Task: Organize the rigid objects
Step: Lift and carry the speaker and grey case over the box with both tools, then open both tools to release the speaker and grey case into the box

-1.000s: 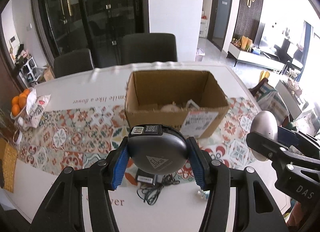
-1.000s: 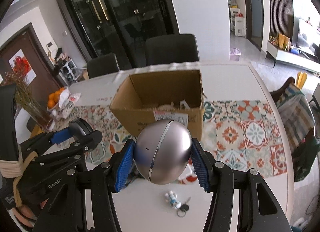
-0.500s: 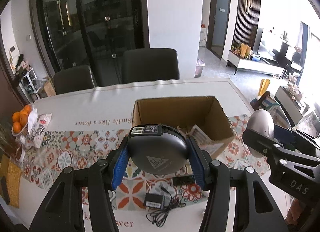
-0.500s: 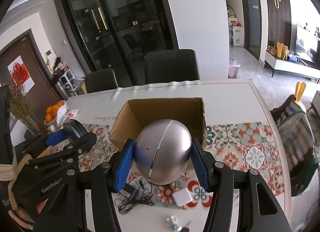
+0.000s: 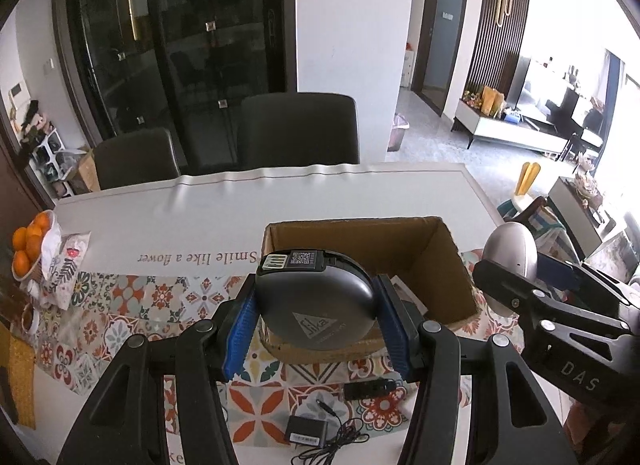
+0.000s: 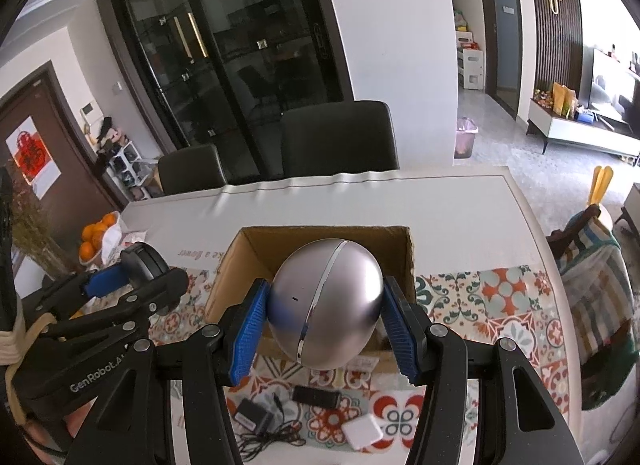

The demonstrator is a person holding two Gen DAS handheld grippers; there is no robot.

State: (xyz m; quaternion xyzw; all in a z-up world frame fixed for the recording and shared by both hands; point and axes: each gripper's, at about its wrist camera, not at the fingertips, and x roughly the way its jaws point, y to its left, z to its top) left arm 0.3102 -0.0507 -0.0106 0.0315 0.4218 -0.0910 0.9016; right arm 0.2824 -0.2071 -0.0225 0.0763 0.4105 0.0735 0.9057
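Cardboard box sits open-topped on the bench, straight ahead of both sets of jaws and partly hidden behind what they carry. The left gripper has its jaws clenched on a dark grey rounded device, blue pads pressed to its two sides; a QR label and a small sticker sit on its far top edge and a triangular logo faces the camera. The device hangs in front of the box's near wall, above the near-left part of the opening. The right gripper has its jaws clamped on a silver egg-shaped object with a bright seam running over it, held above the near edge of the box. In the left wrist view that silver egg shows just off the right side of the box.

Below the left jaws, on the patterned runner, lie a black power adapter with a tangled thin cable and, beyond it, a small black bar-shaped item. Under the right jaws the same adapter and bar appear, with a white square block nearer the right jaw. Far off to the left sit oranges beside a white bag. Two dark chairs stand past the far bench edge.
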